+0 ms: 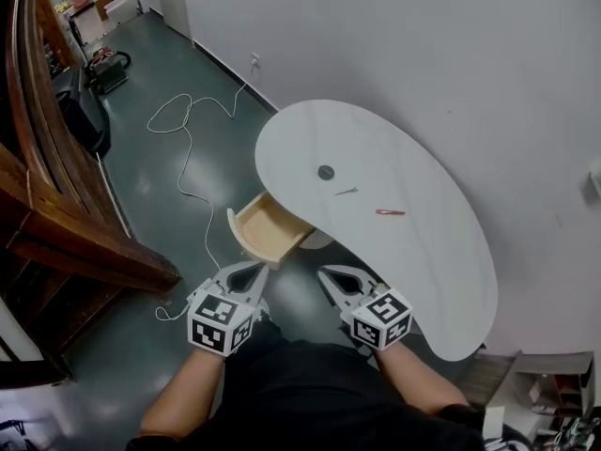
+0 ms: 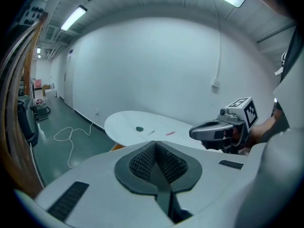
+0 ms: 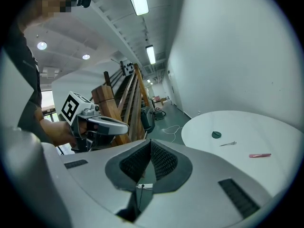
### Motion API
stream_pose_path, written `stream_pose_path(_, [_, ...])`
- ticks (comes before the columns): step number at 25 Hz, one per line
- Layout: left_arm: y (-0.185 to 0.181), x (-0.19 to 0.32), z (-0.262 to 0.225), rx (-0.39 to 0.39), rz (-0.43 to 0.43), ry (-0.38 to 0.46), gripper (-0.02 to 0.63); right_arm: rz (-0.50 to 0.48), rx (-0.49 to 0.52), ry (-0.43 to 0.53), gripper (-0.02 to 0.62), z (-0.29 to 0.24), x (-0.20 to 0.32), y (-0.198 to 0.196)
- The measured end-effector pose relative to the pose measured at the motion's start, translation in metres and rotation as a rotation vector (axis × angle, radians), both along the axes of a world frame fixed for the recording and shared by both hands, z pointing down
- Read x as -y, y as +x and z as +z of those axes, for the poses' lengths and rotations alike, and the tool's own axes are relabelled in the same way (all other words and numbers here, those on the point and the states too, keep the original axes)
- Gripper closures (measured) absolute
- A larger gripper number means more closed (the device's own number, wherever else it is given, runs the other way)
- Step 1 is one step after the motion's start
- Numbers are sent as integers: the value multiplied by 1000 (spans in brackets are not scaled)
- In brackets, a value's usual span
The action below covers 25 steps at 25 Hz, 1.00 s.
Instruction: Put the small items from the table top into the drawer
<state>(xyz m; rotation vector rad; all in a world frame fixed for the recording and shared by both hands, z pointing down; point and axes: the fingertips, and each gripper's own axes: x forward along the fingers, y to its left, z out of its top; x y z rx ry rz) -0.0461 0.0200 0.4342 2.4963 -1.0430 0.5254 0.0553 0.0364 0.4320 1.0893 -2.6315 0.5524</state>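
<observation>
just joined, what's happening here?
A person holds the left gripper and right gripper, both shut and empty, short of the white table. Its wooden drawer stands open, nothing visible inside. A dark disc, a small metal piece and a pink stick lie on the top, untouched.

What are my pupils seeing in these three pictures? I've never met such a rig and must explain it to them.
A person holds a two-jaw gripper in each hand: left gripper, right gripper. One picture comes from a camera on the person's head, looking down; the others from a camera on each gripper, looking along its jaws. On the white table lie a dark disc, a thin silvery piece and a small red stick. A wooden drawer stands open beneath its edge. Both grippers are shut, holding nothing.
</observation>
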Motion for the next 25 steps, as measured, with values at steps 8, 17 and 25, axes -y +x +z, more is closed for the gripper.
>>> stream_pose_path(8, [-28,70,8,20,68,-12,592,74,-19,-13,597,3,65,-25])
stream_pose_path(17, [-38,117,19,19,147,-27,592,139,-36,-33,597,11,107,-41])
stream_pose_path(25, [-37,131,35,25,133,-56,592,148,-36,-56,597,23,123,-33])
